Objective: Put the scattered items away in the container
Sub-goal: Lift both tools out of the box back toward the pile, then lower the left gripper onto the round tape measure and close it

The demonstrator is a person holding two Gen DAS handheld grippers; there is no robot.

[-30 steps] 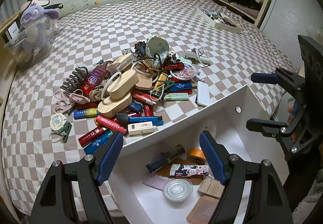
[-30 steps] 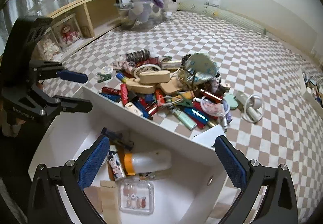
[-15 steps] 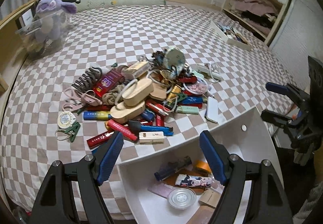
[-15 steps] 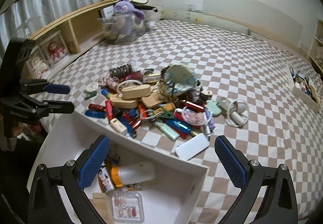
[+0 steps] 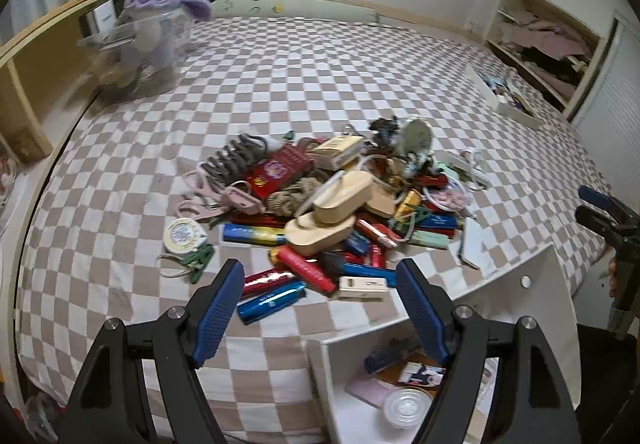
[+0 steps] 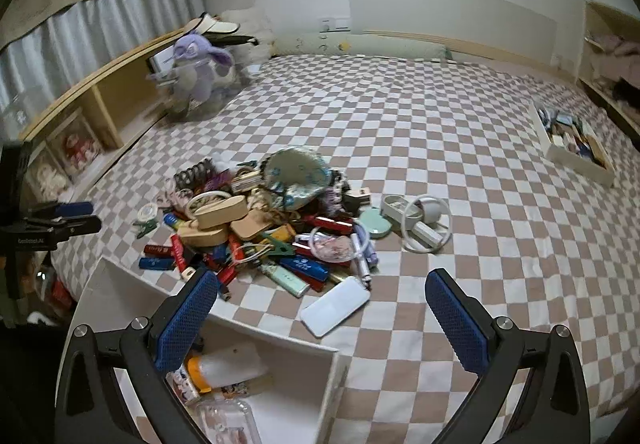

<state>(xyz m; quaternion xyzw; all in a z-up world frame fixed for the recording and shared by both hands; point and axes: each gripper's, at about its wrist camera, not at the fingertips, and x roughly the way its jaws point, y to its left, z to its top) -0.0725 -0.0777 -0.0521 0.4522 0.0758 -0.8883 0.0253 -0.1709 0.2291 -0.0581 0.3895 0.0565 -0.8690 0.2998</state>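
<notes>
**A:** Where are the grippers?

**B:** The left gripper (image 5: 320,296) hangs over the near edge of the pile of small items (image 5: 332,204) on the checked bedspread (image 5: 320,76), fingers spread wide with nothing between the blue pads (image 5: 218,310). The right gripper (image 6: 320,320) is the same: fingers far apart, empty, over the corner of the white container (image 6: 332,372).

**A:** And the container?

**B:** A white open box, below and behind the fingertips in both views (its rim passes under the left gripper's right finger). It already holds a few things, among them a clear round lid (image 5: 406,402) and a bottle with an orange cap (image 6: 224,368).

**A:** What lies nearest the left fingers?

**B:** A blue lighter (image 5: 270,302) just ahead of the left pad, long axis slanting from lower left to upper right. Between the fingertips, a white rectangular piece (image 5: 362,288) lies almost crosswise, and a red tube (image 5: 306,268) runs diagonally above it.

**A:** And near the right fingers?

**B:** A white flat case (image 6: 335,306) lies between the two pads, long axis tilted up to the right. A mint-green lighter (image 6: 286,278) sits just beyond it, slanting the other way. Further right, a small handheld fan (image 6: 424,222) lies apart from the heap.

**A:** Anything else?

**B:** A purple plush toy (image 5: 154,24) at the far edge of the bed, blurred.
</notes>
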